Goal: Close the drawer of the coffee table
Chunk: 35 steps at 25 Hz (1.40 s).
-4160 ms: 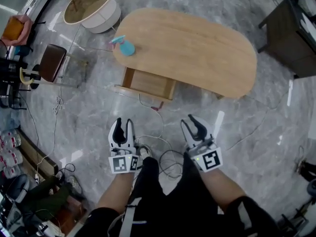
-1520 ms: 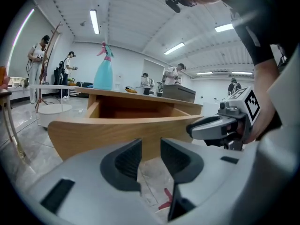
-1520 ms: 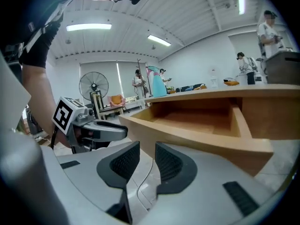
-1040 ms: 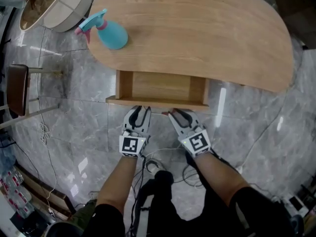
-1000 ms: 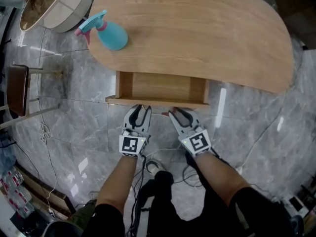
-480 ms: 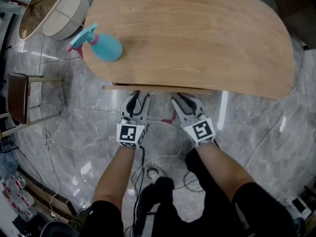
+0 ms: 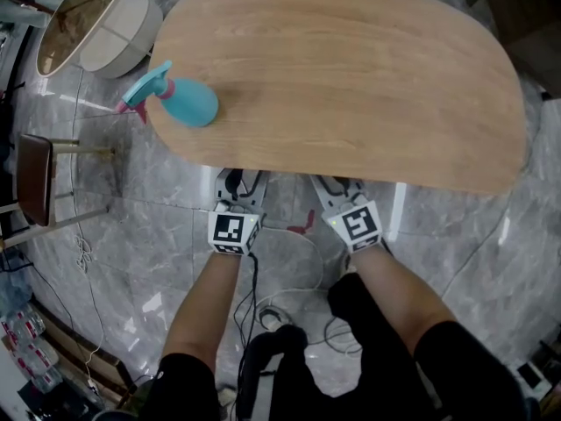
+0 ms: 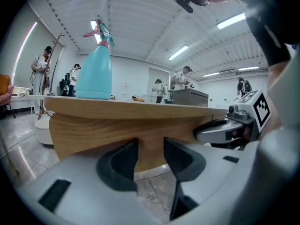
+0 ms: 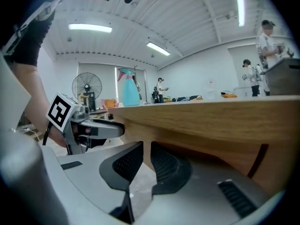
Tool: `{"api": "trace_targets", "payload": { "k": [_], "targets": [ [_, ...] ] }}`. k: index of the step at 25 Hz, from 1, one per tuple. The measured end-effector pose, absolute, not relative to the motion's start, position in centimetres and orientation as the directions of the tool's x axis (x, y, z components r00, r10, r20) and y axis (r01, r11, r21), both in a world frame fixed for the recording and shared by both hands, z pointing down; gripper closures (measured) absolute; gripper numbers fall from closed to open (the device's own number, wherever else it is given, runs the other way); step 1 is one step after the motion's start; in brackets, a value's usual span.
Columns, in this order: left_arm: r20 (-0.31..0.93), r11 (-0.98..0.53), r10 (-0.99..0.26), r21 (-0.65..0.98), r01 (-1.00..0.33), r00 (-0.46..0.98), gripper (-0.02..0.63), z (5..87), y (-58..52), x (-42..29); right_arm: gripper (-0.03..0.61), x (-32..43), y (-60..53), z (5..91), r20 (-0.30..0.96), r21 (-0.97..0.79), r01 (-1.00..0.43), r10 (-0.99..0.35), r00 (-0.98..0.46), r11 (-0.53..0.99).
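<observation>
Coffee table [image 7: 351, 68]: oval, light wood top, set on a grey marble floor [image 7: 131, 235]. Drawer [image 8: 93, 135]: pushed in beneath the near edge of the table. None of it is seen past that edge from the head view, and only its wooden front is seen below the tabletop from the left gripper view. Left gripper [image 7: 237, 181]: held at the near edge, left of centre, tips tucked under the tabletop. Its jaws are set moderately apart, have just been opening, and nothing is held. The drawer front is seen through the gap, with the tips up against it. Right gripper [image 7: 336, 187]: held at the same edge, just beside the left one. Its jaws are drawn near to each other with a slim gap left, have just been closing, and nothing is gripped between the ribbed pads [image 9: 161, 163]. Spray bottle [image 7: 180, 102]: teal body, pink trigger, laid on its side by the left edge of the tabletop. Round white side table [image 7: 96, 24]: well apart, off the far left corner. Dark stool [image 7: 35, 178]: on the floor at left. Cables [image 7: 289, 296]: trailed across the floor between the person's forearms.
</observation>
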State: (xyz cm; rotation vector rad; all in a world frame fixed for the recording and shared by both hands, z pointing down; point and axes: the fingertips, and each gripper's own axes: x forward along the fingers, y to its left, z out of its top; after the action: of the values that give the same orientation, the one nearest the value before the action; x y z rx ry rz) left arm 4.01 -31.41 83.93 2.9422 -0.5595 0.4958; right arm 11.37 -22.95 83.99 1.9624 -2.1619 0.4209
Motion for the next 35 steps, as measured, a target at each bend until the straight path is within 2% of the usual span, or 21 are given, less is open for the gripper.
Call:
{"api": "trace_targets", "payload": {
  "k": [7,14,17,21,25,28,35],
  "targets": [
    [0.339,-0.913,-0.361,0.060,-0.403,0.869,0.440,84.1,-30.9,3.7,0.522,10.5,-22.7,83.4,0.324,-0.113,-0.990,-0.938,-0.121,0.089],
    [0.388,-0.913,-0.350,0.065,-0.403,0.853,0.442,82.4,-26.0,-0.1,0.522,6.4,-18.5,79.9,0.354,-0.160,-0.980,-0.920,-0.165,0.114],
    [0.367,-0.911,-0.353,0.076,-0.406,0.861,0.442,79.3,-24.5,-1.6,0.522,4.6,-17.8,76.2,0.322,-0.167,-0.978,-0.931,-0.172,0.123],
    [0.281,-0.897,-0.374,0.130,-0.421,0.884,0.442,72.3,-22.6,-3.6,0.522,2.1,-17.1,69.5,0.252,-0.154,-0.975,-0.948,-0.197,0.162],
    [0.237,-0.886,-0.400,0.148,-0.439,0.886,0.466,66.3,-21.2,-7.1,0.522,-0.2,-16.6,63.4,0.190,-0.160,-0.970,-0.959,-0.210,0.181],
    [0.221,-0.846,-0.467,0.169,-0.505,0.856,0.484,63.1,-21.3,-10.5,0.522,-2.0,-16.7,60.3,0.178,-0.174,-0.960,-0.952,-0.248,0.217],
    [0.198,-0.739,-0.618,0.182,-0.648,0.761,0.517,56.4,-20.3,-16.0,0.522,-5.4,-17.4,53.9,0.137,-0.157,-0.898,-0.891,-0.432,0.411]
  ]
}}
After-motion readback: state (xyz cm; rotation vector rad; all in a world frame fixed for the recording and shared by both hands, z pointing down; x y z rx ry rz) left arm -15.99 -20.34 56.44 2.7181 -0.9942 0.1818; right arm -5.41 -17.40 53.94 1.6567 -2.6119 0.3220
